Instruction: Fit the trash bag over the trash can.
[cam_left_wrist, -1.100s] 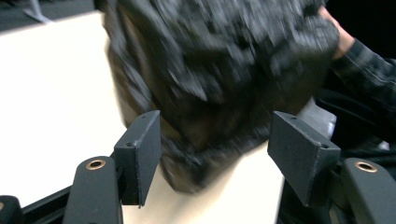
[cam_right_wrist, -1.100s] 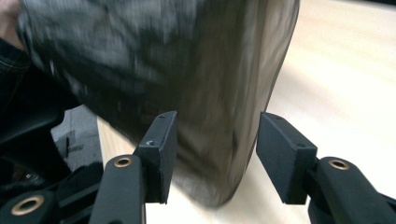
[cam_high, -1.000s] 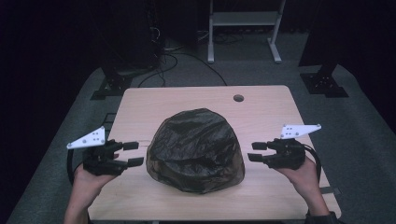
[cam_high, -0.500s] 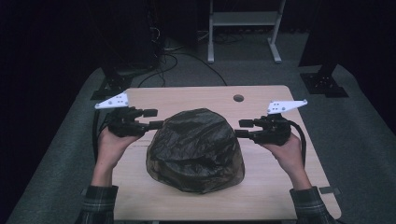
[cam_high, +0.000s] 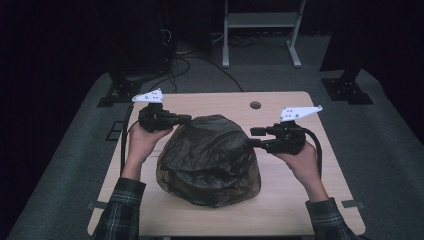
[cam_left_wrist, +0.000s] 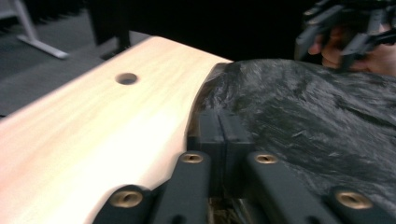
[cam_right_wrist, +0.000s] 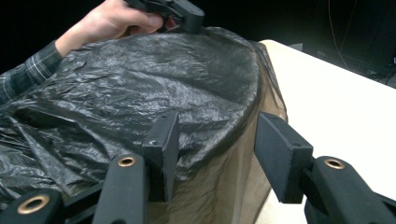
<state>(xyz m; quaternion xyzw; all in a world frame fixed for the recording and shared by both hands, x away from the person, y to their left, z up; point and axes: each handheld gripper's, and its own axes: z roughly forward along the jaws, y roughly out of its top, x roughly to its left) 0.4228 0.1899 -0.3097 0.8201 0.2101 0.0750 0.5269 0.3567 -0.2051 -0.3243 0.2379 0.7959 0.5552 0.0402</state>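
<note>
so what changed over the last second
Both hands went from the near sides of the bag toward its far end. The left tongs have just been closing and are now shut on the bag's edge at its far left. The right tongs stand open at the bag's right rim, not gripping. The bag and the table kept their places.

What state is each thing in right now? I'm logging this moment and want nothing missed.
Black plastic bag: crumpled, draped over a rounded thing on the table, rim visible under the film.
Left gripper: jaws just closed, shut on the bag's edge at the far left side.
Right gripper: open, jaws straddling the covered rim, not pressing it.
Table: light wood, round hole near the far edge, uncovered.
</note>
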